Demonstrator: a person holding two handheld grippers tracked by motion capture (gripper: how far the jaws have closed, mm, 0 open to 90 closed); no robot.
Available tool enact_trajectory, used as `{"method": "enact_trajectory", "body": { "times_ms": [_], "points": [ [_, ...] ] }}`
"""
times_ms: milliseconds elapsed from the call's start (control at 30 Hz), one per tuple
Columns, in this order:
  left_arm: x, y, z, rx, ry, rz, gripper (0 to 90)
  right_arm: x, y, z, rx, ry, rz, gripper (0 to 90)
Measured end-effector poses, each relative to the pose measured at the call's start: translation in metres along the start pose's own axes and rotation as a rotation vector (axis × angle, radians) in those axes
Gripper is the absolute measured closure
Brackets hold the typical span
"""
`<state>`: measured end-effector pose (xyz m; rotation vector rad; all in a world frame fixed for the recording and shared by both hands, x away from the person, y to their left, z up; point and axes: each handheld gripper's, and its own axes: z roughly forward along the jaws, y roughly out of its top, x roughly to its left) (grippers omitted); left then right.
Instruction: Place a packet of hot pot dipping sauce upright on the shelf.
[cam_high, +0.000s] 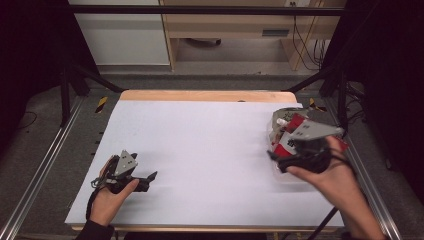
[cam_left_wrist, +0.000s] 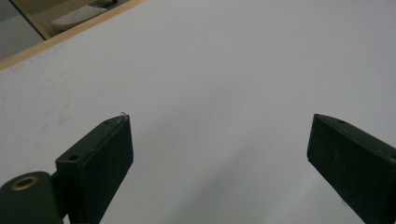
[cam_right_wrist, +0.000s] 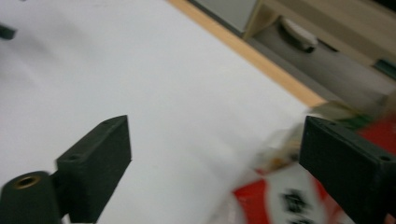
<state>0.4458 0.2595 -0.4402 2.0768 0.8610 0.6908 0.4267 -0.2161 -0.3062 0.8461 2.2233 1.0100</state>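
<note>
- The red-and-white packet (cam_high: 288, 131) lay at the desk's (cam_high: 200, 150) right edge, under the right gripper (cam_right_wrist: 215, 154).
- Its jaws stood apart, gripping nothing.
- The packet's black print was too blurred to read.
- The left gripper (cam_left_wrist: 219, 149) stood open near the left edge.

A plain white sheet (cam_high: 200, 150) is seen covering the surface, whose pale wood edge (cam_high: 200, 95) is shown beyond it. Black jaws and a grey top plate are borne by the left tool (cam_high: 145, 181). Under the right tool (cam_high: 280, 160), a packet (cam_high: 290, 122) is printed red and white with black characters
</note>
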Motion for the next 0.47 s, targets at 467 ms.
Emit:
{"method": "enact_trajectory", "body": {
  "times_ms": [467],
  "points": [
    [0.0,-0.001,0.001,0.013,0.003,0.005,6.7,0.089,-0.051,0.111,0.014,0.153,0.047,7.8]
  ]
}}
